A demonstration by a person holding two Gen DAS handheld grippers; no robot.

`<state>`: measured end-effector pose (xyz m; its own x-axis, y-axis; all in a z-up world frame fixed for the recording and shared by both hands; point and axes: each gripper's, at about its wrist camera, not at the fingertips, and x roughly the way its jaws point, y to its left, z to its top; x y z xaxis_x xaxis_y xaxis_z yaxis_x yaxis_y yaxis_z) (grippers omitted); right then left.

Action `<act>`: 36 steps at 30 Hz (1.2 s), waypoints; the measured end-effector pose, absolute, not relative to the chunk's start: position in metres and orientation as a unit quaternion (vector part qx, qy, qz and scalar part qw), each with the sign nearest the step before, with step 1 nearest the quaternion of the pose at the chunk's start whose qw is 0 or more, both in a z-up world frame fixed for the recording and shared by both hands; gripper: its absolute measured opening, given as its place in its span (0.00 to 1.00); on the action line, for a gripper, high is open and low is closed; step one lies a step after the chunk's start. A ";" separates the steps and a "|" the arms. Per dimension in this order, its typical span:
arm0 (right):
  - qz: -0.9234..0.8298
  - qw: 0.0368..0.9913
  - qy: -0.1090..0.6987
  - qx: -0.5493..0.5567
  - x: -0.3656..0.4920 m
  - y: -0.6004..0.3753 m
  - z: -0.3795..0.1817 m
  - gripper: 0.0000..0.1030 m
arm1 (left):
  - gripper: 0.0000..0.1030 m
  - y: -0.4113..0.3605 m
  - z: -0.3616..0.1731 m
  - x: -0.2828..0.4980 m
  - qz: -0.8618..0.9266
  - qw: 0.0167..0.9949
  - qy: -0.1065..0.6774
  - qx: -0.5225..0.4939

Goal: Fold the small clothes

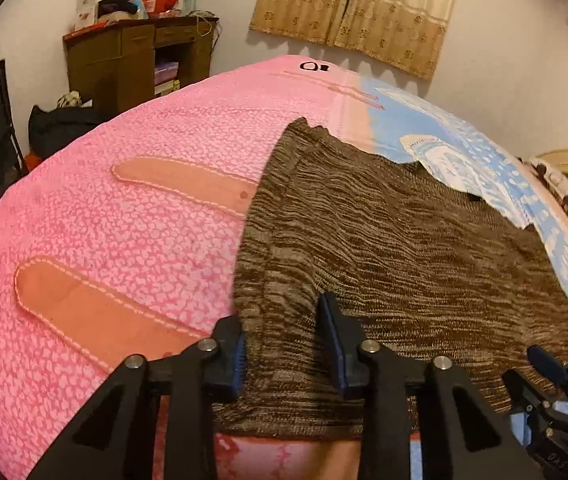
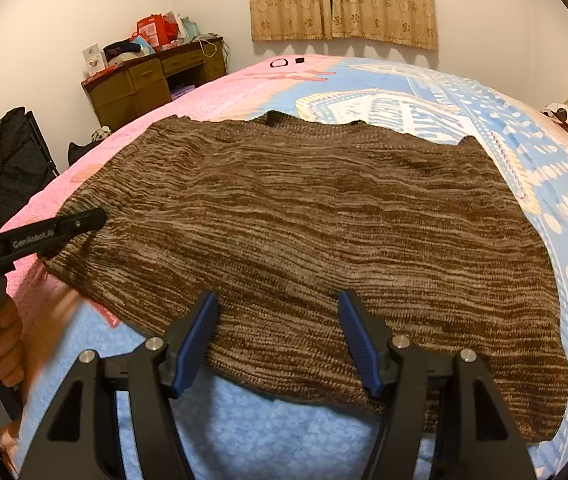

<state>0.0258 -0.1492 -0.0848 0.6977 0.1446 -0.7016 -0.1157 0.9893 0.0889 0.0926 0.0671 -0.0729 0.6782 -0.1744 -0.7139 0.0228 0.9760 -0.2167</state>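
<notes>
Lying flat across the middle of both views on the bed (image 2: 504, 128), the brown knit garment (image 2: 304, 220) looked marled, soft and mostly smooth. Judging by that, the fold had hardly begun: both near corners were being taken. The left hand-held gripper (image 1: 284, 344) at lower centre straddled a raised ridge of knit, jaws part closed; whether the pads pinched it was unclear. The right hand-held gripper (image 2: 277, 340) stood open over the hem, so it needed to close before lifting.

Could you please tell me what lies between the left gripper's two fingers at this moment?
The near left edge of the brown knit garment lies between the left gripper's fingers, which stand apart around it; the left wrist view shows this.
</notes>
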 end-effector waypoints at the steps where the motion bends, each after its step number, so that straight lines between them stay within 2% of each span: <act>1: 0.071 0.921 0.383 0.018 0.026 -0.149 -0.085 0.64 | 0.30 0.069 -0.074 0.093 -0.057 0.910 0.398 -0.103; 3: 0.070 0.921 0.384 0.016 0.026 -0.149 -0.085 0.64 | 0.29 0.072 -0.075 0.092 -0.062 0.910 0.395 -0.113; 7: 0.065 0.920 0.387 0.010 0.027 -0.147 -0.084 0.64 | 0.21 0.079 -0.075 0.090 -0.069 0.909 0.388 -0.135; 9: 0.062 0.916 0.396 0.002 0.030 -0.145 -0.081 0.64 | 0.21 0.082 -0.076 0.089 -0.075 0.907 0.387 -0.146; 13: 0.094 0.921 0.377 0.023 0.048 -0.135 -0.041 0.64 | 0.21 0.087 -0.078 0.088 -0.077 0.906 0.384 -0.164; 15: 0.114 0.924 0.365 0.017 0.069 -0.120 -0.015 0.74 | 0.22 0.085 -0.077 0.086 -0.074 0.908 0.381 -0.157; 16: 0.125 0.921 0.368 0.016 0.088 -0.109 -0.005 0.88 | 0.22 0.084 -0.077 0.085 -0.073 0.909 0.380 -0.153; 17: 0.133 0.918 0.374 0.019 0.101 -0.101 -0.003 0.93 | 0.22 0.084 -0.077 0.086 -0.073 0.910 0.379 -0.152; 22: 0.158 0.896 0.415 0.006 0.183 -0.045 -0.014 0.90 | 0.22 0.095 -0.081 0.081 -0.089 0.905 0.372 -0.188; 29: 0.157 0.864 0.478 0.000 0.241 0.008 -0.060 0.89 | 0.22 0.099 -0.082 0.079 -0.091 0.905 0.367 -0.195; 31: 0.155 0.856 0.493 -0.015 0.248 0.017 -0.074 0.92 | 0.22 0.099 -0.083 0.078 -0.091 0.904 0.367 -0.196; 33: 0.140 0.858 0.487 -0.079 0.245 0.030 -0.081 0.92 | 0.22 0.101 -0.084 0.079 -0.094 0.902 0.368 -0.204; 36: 0.132 0.860 0.487 -0.081 0.241 0.027 -0.079 0.81 | 0.22 0.102 -0.083 0.080 -0.095 0.902 0.368 -0.204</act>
